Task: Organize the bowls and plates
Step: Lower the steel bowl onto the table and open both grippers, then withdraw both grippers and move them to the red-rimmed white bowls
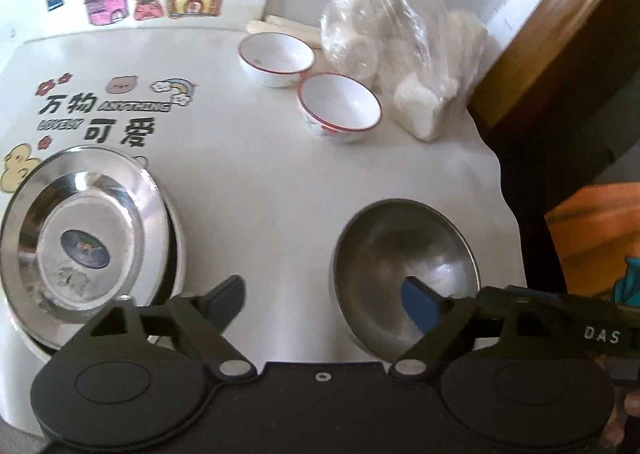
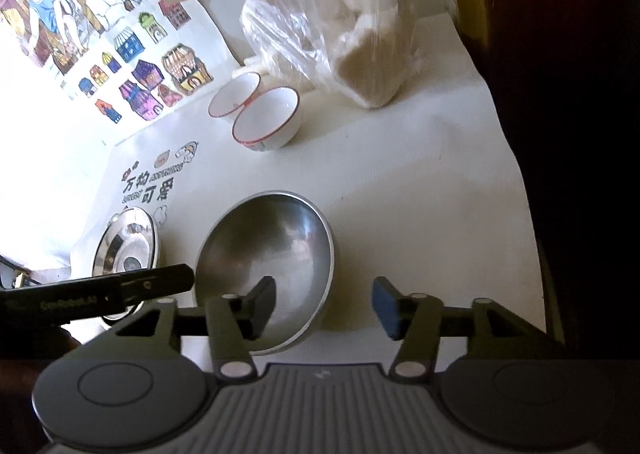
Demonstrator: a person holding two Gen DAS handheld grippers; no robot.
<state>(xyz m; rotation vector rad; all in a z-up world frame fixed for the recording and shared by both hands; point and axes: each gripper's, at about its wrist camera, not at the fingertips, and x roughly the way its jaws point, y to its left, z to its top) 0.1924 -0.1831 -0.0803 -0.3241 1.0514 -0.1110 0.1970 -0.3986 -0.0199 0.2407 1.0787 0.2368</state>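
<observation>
A white-clothed table (image 1: pixel 260 181) holds a shiny round steel plate (image 1: pixel 86 238) near left, seemingly stacked on another dish, a deep steel bowl (image 1: pixel 404 266) near right, and two red-rimmed white ceramic bowls (image 1: pixel 338 105) farther back, side by side, unstacked. Left gripper (image 1: pixel 320 302) and right gripper (image 2: pixel 324 306) both gape, holding nothing. Sorting looks barely begun.

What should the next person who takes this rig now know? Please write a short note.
Left gripper: open, empty, between the steel plate and the steel bowl.
Right gripper: open, empty, straddling the steel bowl's near rim, not closed on it.
Two white bowls sit side by side, unstacked, at the back near a plastic bag.
The steel plate lies on top of another dish.
Done: plates apparently stacked.
Left: gather the bowls.
</observation>
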